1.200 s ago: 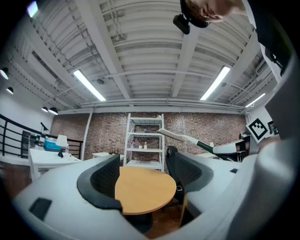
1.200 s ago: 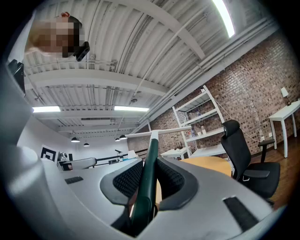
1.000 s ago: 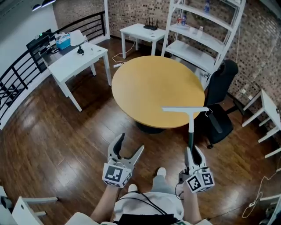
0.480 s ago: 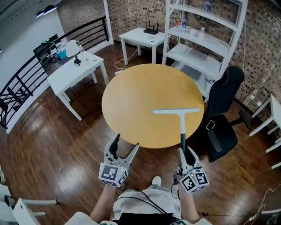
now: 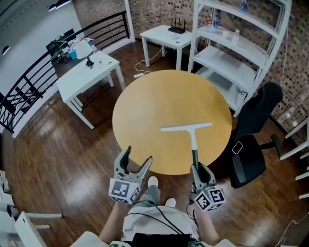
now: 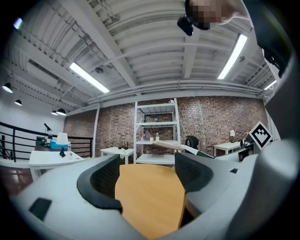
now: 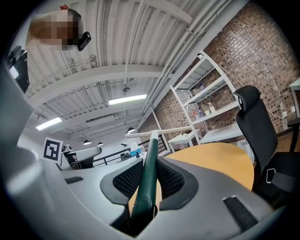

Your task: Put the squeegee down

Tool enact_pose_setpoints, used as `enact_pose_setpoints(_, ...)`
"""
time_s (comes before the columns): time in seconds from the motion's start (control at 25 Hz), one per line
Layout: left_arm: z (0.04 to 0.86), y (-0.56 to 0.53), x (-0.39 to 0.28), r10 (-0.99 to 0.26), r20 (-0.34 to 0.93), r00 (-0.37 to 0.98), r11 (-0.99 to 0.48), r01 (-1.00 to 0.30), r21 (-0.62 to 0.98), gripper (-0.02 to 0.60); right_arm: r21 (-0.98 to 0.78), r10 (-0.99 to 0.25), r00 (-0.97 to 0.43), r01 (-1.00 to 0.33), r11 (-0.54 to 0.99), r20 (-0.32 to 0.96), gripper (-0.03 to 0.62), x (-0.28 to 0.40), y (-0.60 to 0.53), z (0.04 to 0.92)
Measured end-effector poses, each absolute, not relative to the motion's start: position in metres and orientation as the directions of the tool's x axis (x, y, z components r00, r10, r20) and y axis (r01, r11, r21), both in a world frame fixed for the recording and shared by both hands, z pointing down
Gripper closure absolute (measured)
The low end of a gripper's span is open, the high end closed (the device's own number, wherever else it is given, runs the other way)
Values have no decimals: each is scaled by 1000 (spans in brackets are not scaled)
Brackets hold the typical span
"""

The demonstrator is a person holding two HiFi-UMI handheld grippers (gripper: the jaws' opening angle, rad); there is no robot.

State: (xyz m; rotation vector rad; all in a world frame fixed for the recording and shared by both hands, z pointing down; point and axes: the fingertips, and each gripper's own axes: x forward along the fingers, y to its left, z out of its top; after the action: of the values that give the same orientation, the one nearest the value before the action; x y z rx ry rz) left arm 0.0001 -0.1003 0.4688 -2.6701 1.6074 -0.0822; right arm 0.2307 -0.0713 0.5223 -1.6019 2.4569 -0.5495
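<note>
Brick walls (image 5: 159, 12) and white shelves (image 5: 229, 58) ring the round table (image 5: 164, 106). From the head view, our right gripper (image 5: 199, 170) at the table's near edge clamps the squeegee (image 5: 193, 137), handle running straight ahead, blade crosswise over the tabletop; our left gripper (image 5: 138, 157) hangs beside it. Left gripper view: jaws apart, only tabletop between them. Right gripper view: both pads (image 7: 126, 180) press the green handle, blade apparently clear above the table, so we judge a straight lowering suffices.

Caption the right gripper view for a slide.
Right gripper clamping a squeegee by its green handle over a round wooden table.
</note>
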Motion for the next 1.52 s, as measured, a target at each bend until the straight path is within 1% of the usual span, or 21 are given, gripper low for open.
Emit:
enact_pose_setpoints(0.16, 477, -146, 3, -863, 21, 506, -506, -861, -54, 232, -365, -922, -381, -870, 332, 71, 479, 226, -109, 526)
enact_pose_setpoints(0.32, 478, -185, -1, -844, 14, 536, -537, -843, -34, 232, -347, -929, -351, -891, 292, 120, 479, 219, -146, 539)
enact_pose_setpoints(0.48, 482, -219, -17, -835, -5, 551, -551, -834, -29, 232, -331, -935, -313, -911, 246, 168, 479, 213, -184, 553)
enact_pose_setpoints(0.64, 473, -246, -18, -819, 4, 573, -572, -818, 53, 232, -327, -931, -284, -924, 200, 232, 479, 215, -224, 578)
enact_pose_setpoints(0.8, 504, -268, -22, -821, 21, 571, -571, -821, 13, 232, -281, -908, -266, -944, 176, 325, 479, 232, -278, 619)
enact_pose_setpoints(0.88, 508, -273, -18, -820, 41, 570, -570, -821, 19, 232, -267, -891, -256, -950, 160, 375, 479, 243, -310, 650)
enact_pose_setpoints(1.12, 523, -282, -10, -862, 119, 494, -477, -867, 146, 232, -223, -817, -230, -966, 127, 529, 479, 270, -411, 751)
enact_pose_setpoints(1.28, 534, -279, -19, -898, 142, 417, -383, -898, 216, 233, -203, -782, -215, -972, 116, 584, 479, 280, -452, 794)
enact_pose_setpoints(1.36, 532, -275, -20, -908, 159, 389, -350, -910, 222, 233, -196, -764, -205, -975, 106, 611, 479, 286, -461, 812)
enact_pose_setpoints(1.52, 539, -269, -1, -886, 226, 405, -362, -909, 209, 232, -112, -708, -169, -986, 127, 685, 480, 292, -464, 845)
